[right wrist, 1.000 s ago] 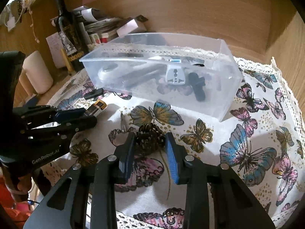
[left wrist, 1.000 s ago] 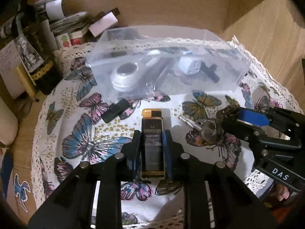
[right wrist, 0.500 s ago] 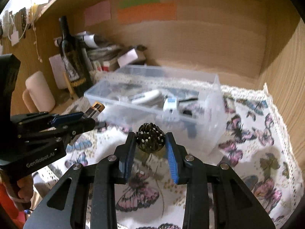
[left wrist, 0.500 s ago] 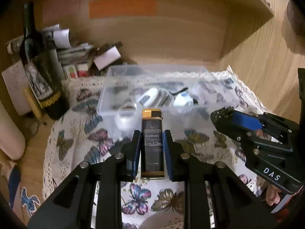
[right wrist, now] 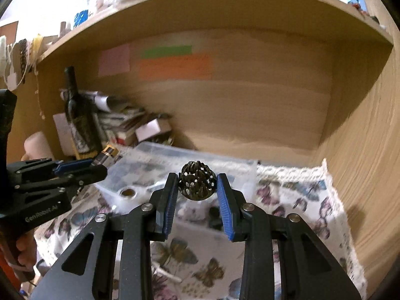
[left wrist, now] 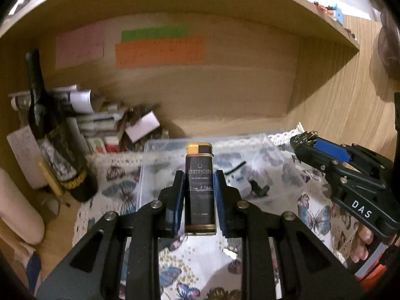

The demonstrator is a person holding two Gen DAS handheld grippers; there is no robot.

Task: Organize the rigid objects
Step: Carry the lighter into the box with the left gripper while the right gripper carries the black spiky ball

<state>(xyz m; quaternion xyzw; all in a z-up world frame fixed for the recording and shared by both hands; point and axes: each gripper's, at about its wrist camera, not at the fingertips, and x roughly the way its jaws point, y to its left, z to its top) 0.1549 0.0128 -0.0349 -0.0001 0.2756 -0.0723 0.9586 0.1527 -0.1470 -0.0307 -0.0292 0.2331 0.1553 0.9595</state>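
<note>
A wooden alcove with a shelf (right wrist: 225,5) overhead encloses the scene. Pink, green and orange paper notes (left wrist: 160,51) are stuck to its back wall (right wrist: 250,115). A butterfly-print cloth (right wrist: 300,200) with a lace edge covers the surface. A dark wine bottle (left wrist: 50,130) stands beside stacked papers (left wrist: 100,122) at the left.

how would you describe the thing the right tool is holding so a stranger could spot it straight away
Start at the butterfly-print tablecloth with the clear plastic bin on it. Above the bin's near side, the right tool grips a small dark ball between its blue pads. Unlike the flat black-and-gold lighter in the left tool, it is round, metallic and pierced with holes.
</note>
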